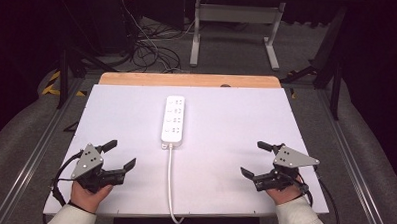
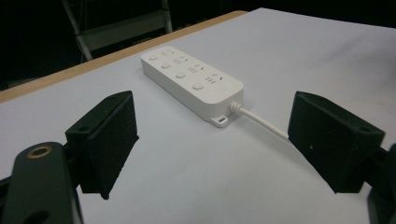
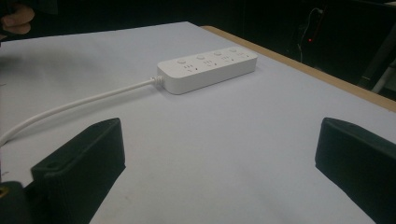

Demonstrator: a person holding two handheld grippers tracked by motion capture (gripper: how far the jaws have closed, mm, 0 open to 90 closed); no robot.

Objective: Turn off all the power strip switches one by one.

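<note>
A white power strip with several sockets and buttons lies lengthwise at the middle of the white table. Its white cord runs toward the near edge and hangs over it. My left gripper rests near the front left corner, jaws wide apart with nothing between them. In the left gripper view the power strip lies ahead, past the open left gripper. My right gripper sits near the front right, also open and empty. In the right gripper view the strip and cord lie beyond the right gripper.
A wooden strip borders the table's far edge. Beyond it the floor holds tangled cables and a white desk frame. Metal rails run along both sides of the table.
</note>
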